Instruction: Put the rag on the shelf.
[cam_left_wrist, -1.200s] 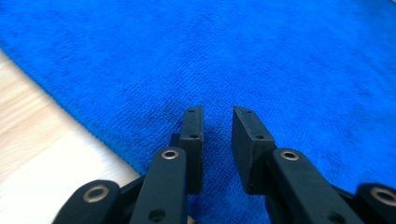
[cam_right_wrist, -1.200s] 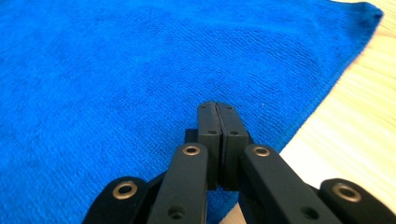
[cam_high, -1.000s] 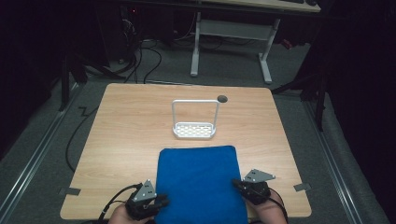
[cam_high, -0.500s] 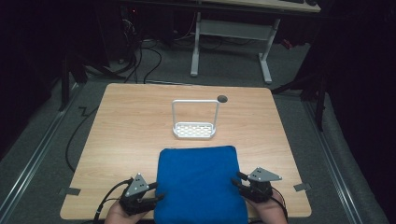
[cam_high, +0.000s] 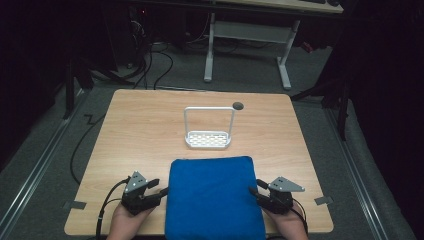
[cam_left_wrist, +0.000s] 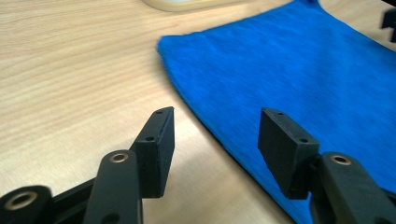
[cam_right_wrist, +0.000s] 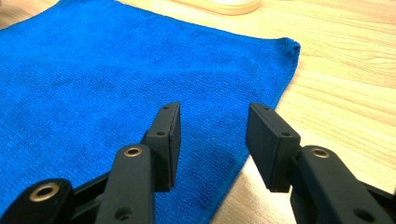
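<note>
Presently, a folded blue cloth (cam_high: 215, 197) is laid flat at the near edge of the wooden table (cam_high: 145, 135). Left gripper (cam_high: 161, 192) and right gripper (cam_high: 253, 192), jaws just opened, are set apart at its side edges; nothing is grasped.

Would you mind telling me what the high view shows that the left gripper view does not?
High view alone: the person's hands, the white wire rack standing behind the blue cloth, the whole table, and the right tongs at the cloth's right edge. Left gripper view alone: a close look between the left tongs, whose jaws have just been opening and stand apart over the cloth's edge with nothing pinched. Both share the cloth lying flat on the wood.
</note>
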